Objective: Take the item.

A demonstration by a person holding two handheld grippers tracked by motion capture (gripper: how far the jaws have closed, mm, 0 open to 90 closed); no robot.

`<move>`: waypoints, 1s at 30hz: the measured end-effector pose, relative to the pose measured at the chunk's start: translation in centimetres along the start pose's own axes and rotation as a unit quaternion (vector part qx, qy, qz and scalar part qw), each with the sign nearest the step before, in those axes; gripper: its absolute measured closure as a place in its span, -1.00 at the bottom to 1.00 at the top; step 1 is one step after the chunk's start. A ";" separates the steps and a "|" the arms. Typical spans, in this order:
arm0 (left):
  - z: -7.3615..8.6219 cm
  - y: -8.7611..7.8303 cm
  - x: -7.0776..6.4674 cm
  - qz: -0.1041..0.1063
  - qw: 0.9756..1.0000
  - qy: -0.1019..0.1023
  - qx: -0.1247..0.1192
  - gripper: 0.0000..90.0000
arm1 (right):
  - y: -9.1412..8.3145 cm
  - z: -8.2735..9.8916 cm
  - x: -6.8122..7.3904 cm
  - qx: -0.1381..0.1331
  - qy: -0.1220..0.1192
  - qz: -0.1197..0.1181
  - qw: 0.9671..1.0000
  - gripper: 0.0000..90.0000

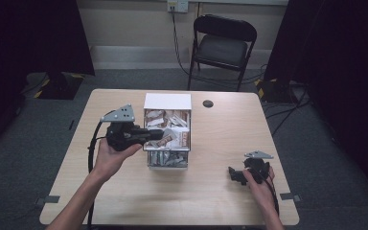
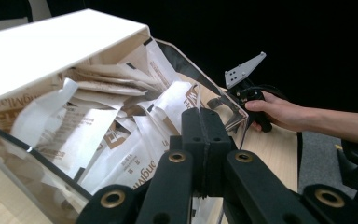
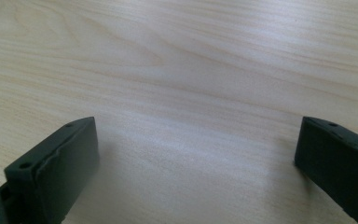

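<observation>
The clear plastic box with a white lid (image 1: 167, 129), full of white paper sachets (image 2: 121, 140), sat mid-table. From nine o'clock, the left gripper (image 1: 159, 134) reached in over the sachets, jaws pressed together; whether a sachet was pinched was unclear. At four o'clock, the right gripper (image 1: 233, 174) rested on the pale wooden table (image 3: 177, 70), jaws wide apart, holding nothing.
</observation>
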State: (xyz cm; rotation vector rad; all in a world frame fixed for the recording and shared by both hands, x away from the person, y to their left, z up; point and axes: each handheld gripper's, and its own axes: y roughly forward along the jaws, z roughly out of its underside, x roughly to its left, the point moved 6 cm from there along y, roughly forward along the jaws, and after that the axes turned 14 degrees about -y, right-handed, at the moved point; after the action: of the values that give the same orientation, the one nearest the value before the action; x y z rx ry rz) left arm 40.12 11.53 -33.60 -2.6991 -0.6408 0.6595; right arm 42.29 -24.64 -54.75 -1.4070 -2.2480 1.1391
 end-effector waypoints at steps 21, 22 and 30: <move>-1.3 -2.0 -0.9 0.002 0.999 0.005 -0.033 1.00 | 0.0 0.0 0.0 0.000 0.000 0.000 1.000 -1.00; -1.4 -2.2 -0.9 0.002 0.999 0.005 -0.034 1.00 | 0.0 0.0 0.0 0.000 0.000 0.000 1.000 -1.00; -2.0 -3.9 -0.7 -0.002 0.998 0.003 -0.055 1.00 | 0.0 0.0 0.0 0.000 0.000 0.000 1.000 -1.00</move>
State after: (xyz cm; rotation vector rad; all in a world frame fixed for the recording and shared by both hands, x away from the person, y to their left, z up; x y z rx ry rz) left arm 39.19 14.26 -30.17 -2.7986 -0.7006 0.6331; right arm 42.29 -24.64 -54.75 -1.4064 -2.2482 1.1388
